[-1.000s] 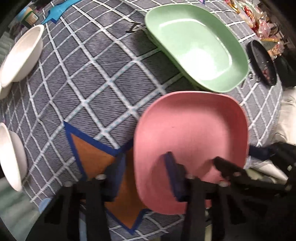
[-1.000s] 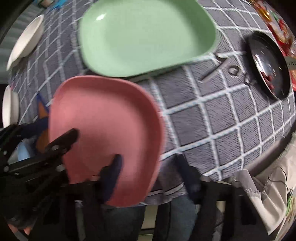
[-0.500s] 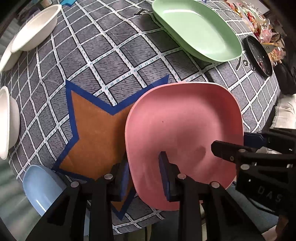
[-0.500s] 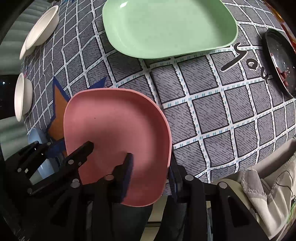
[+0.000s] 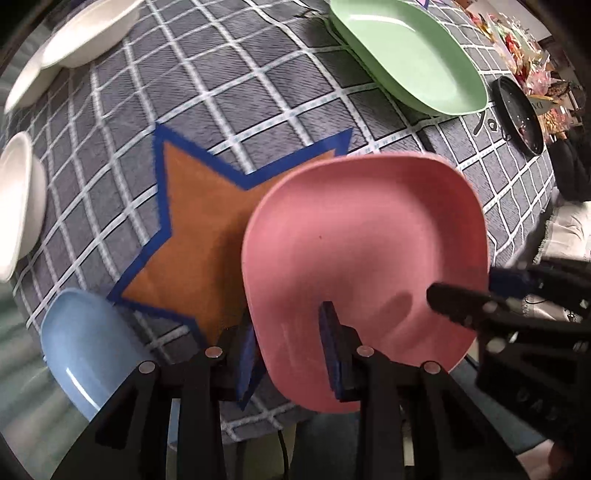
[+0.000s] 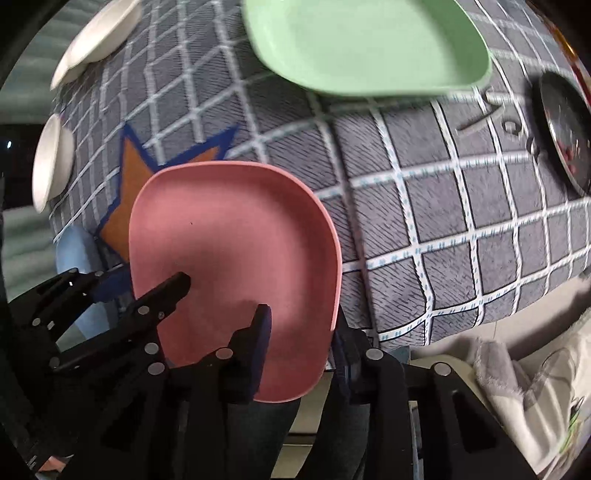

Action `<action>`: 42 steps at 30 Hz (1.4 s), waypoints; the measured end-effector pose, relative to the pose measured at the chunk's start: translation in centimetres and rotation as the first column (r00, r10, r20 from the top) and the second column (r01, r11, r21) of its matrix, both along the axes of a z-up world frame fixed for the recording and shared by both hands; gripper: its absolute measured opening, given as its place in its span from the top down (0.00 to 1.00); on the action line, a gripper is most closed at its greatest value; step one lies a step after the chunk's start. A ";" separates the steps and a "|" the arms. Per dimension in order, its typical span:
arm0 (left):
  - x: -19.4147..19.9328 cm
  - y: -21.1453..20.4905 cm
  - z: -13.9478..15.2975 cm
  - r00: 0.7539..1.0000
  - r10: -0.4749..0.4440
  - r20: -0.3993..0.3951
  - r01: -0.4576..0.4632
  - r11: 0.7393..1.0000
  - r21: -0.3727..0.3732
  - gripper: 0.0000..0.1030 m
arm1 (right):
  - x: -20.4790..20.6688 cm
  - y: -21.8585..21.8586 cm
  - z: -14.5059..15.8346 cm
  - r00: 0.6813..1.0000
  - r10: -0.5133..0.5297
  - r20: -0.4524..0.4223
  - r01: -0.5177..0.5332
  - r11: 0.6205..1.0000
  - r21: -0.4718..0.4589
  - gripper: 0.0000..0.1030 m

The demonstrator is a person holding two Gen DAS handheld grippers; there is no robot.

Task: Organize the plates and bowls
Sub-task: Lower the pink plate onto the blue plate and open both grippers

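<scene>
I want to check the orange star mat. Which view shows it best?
The left wrist view: most of the star shows, only its right side hidden under the pink plate. The right wrist view catches just a small left part.

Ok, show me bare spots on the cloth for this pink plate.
The orange star beside the pink plate is bare, as are the squares between it and the green plate. White bowls crowd the far edge.

Pink plate [image 6: 236, 236] between right hand-held gripper [image 6: 299, 332] pads
</scene>
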State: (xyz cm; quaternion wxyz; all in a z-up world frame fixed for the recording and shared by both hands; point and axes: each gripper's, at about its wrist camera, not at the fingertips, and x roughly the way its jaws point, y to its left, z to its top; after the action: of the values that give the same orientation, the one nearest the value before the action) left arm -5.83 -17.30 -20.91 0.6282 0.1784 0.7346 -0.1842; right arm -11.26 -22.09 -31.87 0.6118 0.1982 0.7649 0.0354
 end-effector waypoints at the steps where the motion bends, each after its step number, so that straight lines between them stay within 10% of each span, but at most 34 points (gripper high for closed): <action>1: -0.2 0.3 0.4 1.000 0.006 0.004 -0.005 1.000 -0.002 0.67 | 0.1 0.3 0.9 1.000 0.013 0.012 -0.013 1.000 -0.003 0.66; 16: 2.5 14.5 6.7 0.950 0.267 0.159 -0.272 0.962 0.007 0.66 | 9.9 12.0 13.2 0.942 0.299 0.150 -0.307 0.951 0.030 0.66; 29: 2.5 26.3 4.9 0.893 0.416 0.174 -0.436 0.894 0.099 0.66 | 10.5 21.7 13.8 0.861 0.491 0.130 -0.503 0.859 0.092 0.66; 33: 3.2 27.1 3.3 0.889 0.413 0.197 -0.444 0.883 0.151 0.35 | 9.9 22.4 13.6 0.861 0.495 0.117 -0.507 0.854 0.116 0.65; 36: 3.8 27.9 3.1 0.879 0.427 0.215 -0.460 0.877 0.140 0.29 | 10.5 22.2 13.6 0.873 0.473 0.116 -0.483 0.873 0.068 0.17; 42: 4.6 27.7 3.5 0.892 0.403 0.203 -0.429 0.898 0.102 0.24 | 12.8 16.7 13.0 0.935 0.341 0.093 -0.343 0.939 0.007 0.12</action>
State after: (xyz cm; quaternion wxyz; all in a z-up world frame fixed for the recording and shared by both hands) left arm -1.26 10.44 -17.36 0.7011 0.0770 0.7085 0.0247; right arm 1.53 -5.38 -18.88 0.6280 0.0672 0.7588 0.1589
